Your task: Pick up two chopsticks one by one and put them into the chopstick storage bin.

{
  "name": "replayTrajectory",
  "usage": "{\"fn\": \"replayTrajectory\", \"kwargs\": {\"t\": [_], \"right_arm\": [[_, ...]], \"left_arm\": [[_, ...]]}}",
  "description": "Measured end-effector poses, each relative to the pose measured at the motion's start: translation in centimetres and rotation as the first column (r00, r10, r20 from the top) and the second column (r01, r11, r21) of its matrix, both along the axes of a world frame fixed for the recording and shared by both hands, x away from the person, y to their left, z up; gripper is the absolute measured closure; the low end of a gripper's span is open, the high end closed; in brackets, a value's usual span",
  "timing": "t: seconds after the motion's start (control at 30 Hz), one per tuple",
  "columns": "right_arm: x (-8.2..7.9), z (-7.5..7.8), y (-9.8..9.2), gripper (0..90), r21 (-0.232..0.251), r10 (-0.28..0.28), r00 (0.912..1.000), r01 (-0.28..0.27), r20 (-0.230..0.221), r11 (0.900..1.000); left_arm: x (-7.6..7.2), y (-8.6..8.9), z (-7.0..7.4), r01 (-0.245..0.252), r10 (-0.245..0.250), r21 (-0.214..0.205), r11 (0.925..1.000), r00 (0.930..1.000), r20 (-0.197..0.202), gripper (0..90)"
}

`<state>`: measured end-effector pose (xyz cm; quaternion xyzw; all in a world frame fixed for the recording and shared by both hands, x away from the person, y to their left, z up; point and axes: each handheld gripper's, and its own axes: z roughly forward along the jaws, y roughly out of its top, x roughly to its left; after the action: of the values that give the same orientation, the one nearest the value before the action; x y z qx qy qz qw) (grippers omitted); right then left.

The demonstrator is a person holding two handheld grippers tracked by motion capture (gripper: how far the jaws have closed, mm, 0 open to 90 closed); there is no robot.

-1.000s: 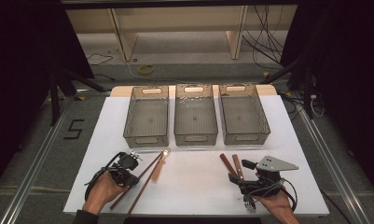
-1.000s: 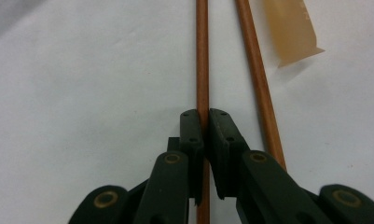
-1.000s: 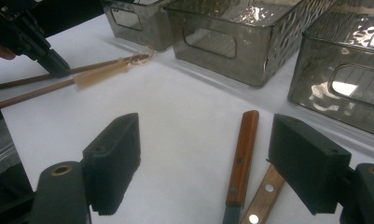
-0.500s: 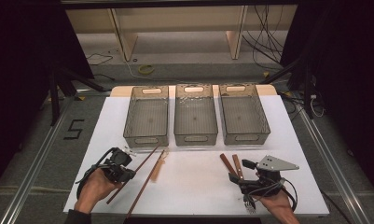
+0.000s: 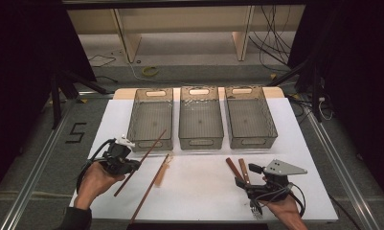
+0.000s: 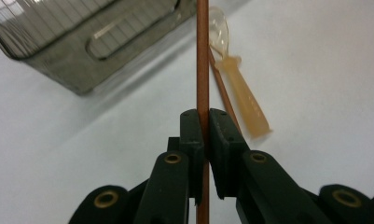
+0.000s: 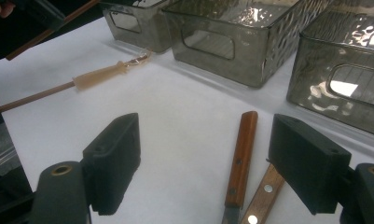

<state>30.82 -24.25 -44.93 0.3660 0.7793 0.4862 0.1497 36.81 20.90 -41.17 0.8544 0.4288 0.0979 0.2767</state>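
The left gripper [image 5: 132, 165] is clamped on one brown chopstick [image 5: 141, 162], now lifted off the tabletop [image 5: 204, 191] versus before. Its twin [image 5: 149, 189] and a spoon [image 5: 162, 170] are left lying nearby. The right gripper [image 7: 205, 163] is held wide over two knives [image 7: 240, 163].

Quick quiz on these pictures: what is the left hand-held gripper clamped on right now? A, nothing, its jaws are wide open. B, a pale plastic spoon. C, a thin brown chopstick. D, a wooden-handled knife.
C: in the left gripper view the left hand-held gripper has its jaws pressed shut on the thin brown chopstick, while the pale plastic spoon lies apart on the white table.
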Motion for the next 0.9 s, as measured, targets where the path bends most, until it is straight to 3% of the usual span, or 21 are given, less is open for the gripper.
{"fn": "replayTrajectory", "kwargs": {"t": [0.47,0.9], "right_arm": [[0.0,0.0,0.0,25.8,0.001,0.000,1.0000,0.000,-0.001,1.0000],[0.0,0.0,-0.1,25.8,0.003,0.000,1.0000,0.000,-0.002,1.0000]], "left_arm": [[2.6,-0.1,1.9,-0.012,0.019,-0.096,0.9953,0.9975,0.069,83.8],[5.7,-0.5,3.5,-0.038,0.051,-0.124,0.9915,0.9930,0.106,83.8]]}}
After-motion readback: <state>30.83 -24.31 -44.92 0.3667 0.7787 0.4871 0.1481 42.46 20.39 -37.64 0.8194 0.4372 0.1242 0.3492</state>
